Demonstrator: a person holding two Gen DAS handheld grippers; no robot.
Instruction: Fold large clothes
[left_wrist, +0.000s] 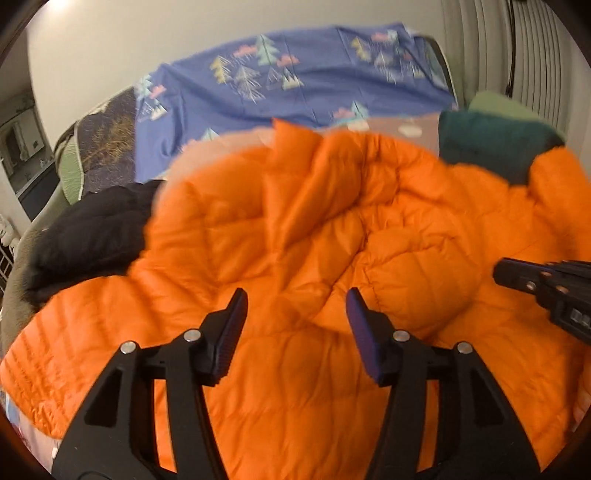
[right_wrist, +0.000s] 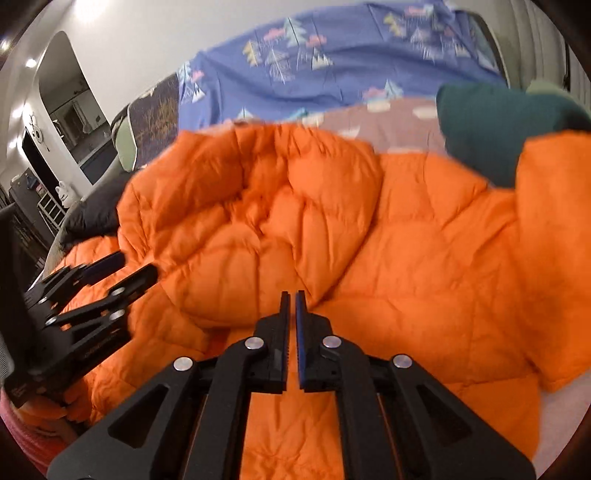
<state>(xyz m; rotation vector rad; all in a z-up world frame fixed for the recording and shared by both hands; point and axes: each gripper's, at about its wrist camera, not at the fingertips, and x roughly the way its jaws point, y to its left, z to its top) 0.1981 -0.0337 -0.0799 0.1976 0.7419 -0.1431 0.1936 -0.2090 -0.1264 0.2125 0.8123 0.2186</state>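
A large orange quilted puffer jacket (left_wrist: 295, 229) lies crumpled on the bed and fills most of both views; it also shows in the right wrist view (right_wrist: 369, 240). My left gripper (left_wrist: 295, 299) is open and empty, held just above the jacket's middle; it also shows at the left of the right wrist view (right_wrist: 136, 267). My right gripper (right_wrist: 291, 295) is shut with nothing between its pads, above the jacket's lower middle. Its tip shows at the right edge of the left wrist view (left_wrist: 517, 275).
A blue sheet with a tree print (left_wrist: 295, 85) covers the bed behind the jacket. A dark green garment (left_wrist: 491, 144) lies at the back right, a black garment (left_wrist: 96, 229) at the left. A wall is behind the bed, a doorway (right_wrist: 70, 99) to the left.
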